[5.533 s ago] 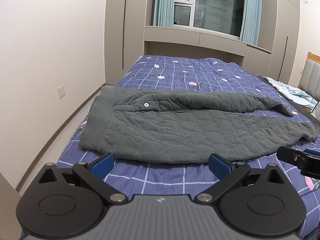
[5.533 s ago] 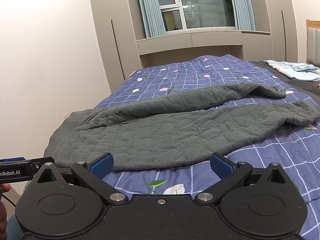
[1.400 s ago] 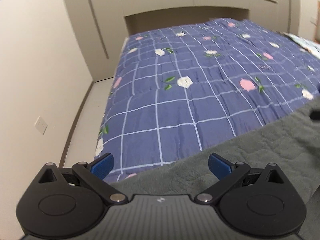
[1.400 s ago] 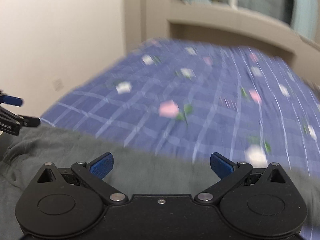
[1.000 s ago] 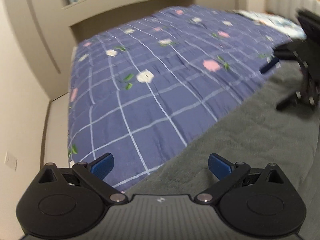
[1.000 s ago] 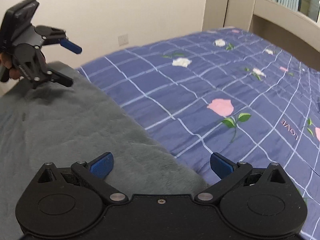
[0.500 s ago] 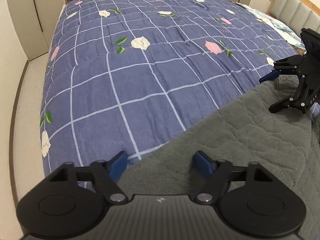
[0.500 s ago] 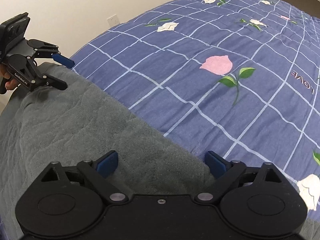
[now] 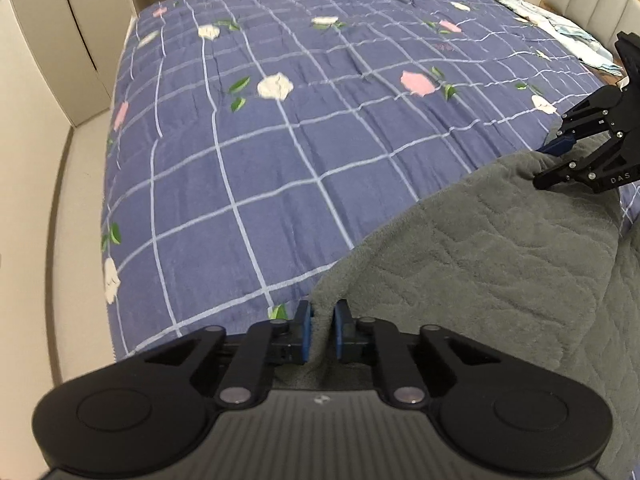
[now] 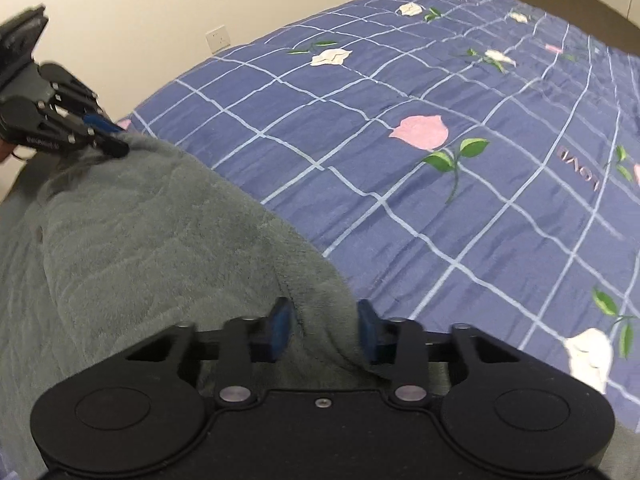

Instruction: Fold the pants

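The grey quilted fleece pants lie on the blue checked bedspread; they also fill the lower left of the right wrist view. My left gripper is shut on the far edge of the pants at one end. My right gripper has its blue pads close around a fold of the same edge at the other end, with a gap still showing. Each gripper shows in the other's view, the right one and the left one.
The bedspread with flower prints stretches away beyond the pants. Beige floor and wardrobe doors lie left of the bed. A padded headboard and light bedding are at far right. A wall socket is on the wall.
Both grippers moved over the pants to their far edge and closed: the left jaws went from wide open to shut on the fabric, the right jaws narrowed around a fold.
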Motion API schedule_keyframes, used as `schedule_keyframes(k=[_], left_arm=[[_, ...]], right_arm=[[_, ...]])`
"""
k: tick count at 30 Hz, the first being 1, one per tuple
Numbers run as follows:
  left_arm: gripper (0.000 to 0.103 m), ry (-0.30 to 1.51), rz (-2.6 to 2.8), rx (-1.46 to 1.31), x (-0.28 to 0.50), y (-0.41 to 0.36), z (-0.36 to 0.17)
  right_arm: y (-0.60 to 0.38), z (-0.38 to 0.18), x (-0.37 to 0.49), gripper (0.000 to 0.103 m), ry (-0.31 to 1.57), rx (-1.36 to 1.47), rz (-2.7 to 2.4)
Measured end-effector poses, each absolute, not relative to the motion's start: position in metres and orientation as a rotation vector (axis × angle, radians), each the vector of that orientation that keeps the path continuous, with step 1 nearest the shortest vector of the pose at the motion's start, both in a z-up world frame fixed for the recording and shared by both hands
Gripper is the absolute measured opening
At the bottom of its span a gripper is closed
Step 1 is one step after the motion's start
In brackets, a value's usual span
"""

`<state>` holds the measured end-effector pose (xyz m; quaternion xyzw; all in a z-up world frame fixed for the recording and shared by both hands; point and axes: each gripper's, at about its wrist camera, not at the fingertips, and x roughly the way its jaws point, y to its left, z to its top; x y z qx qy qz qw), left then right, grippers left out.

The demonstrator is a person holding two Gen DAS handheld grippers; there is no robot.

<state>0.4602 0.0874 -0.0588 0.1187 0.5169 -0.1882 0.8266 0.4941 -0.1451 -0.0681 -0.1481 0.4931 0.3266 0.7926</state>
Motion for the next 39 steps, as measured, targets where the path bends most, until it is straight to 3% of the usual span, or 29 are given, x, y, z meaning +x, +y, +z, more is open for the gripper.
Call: schedule_keyframes(k=[3, 12, 16, 20, 23, 29, 31, 33, 35, 39], left_arm=[[0.008, 1.062, -0.384, 0.288, 0.454, 0.081, -0.046], [0.007, 0.996, -0.257, 0.128, 0.464, 0.113, -0.004], [0.007, 1.011, -0.18, 0.083, 0.471, 0.124, -0.016], [0.007, 1.059, -0.148, 0.105, 0.476, 0.121, -0.045], [0.007, 1.071, -0.142, 0.103, 0.479, 0.121, -0.054], [0.008, 1.07, -0.164, 0.101, 0.475, 0.124, -0.054], [0.008, 1.069, -0.16, 0.097, 0.475, 0.122, -0.054], [0.008, 1.059, -0.155, 0.105, 0.472, 0.12, -0.05], [0.007, 1.039, -0.156, 0.121, 0.467, 0.116, -0.042], [0.007, 0.986, -0.163, 0.131, 0.449, 0.11, -0.018]], right_arm=[[-0.141, -0.061, 0.487, 0.017, 1.031, -0.376, 0.674], [-0.124, -0.007, 0.5, 0.015, 0.813, -0.424, 0.607], [-0.1, 0.001, 0.513, 0.015, 0.722, -0.484, 0.591], [-0.08, -0.033, 0.532, 0.016, 0.775, -0.507, 0.563], [-0.078, -0.056, 0.538, 0.021, 0.816, -0.478, 0.55], [-0.095, -0.055, 0.544, 0.053, 0.84, -0.361, 0.564], [-0.099, -0.056, 0.548, 0.055, 0.863, -0.34, 0.56], [-0.1, -0.06, 0.546, 0.047, 0.881, -0.33, 0.557], [-0.098, -0.063, 0.544, 0.023, 0.888, -0.348, 0.546], [-0.101, -0.05, 0.527, 0.015, 0.846, -0.379, 0.532]])
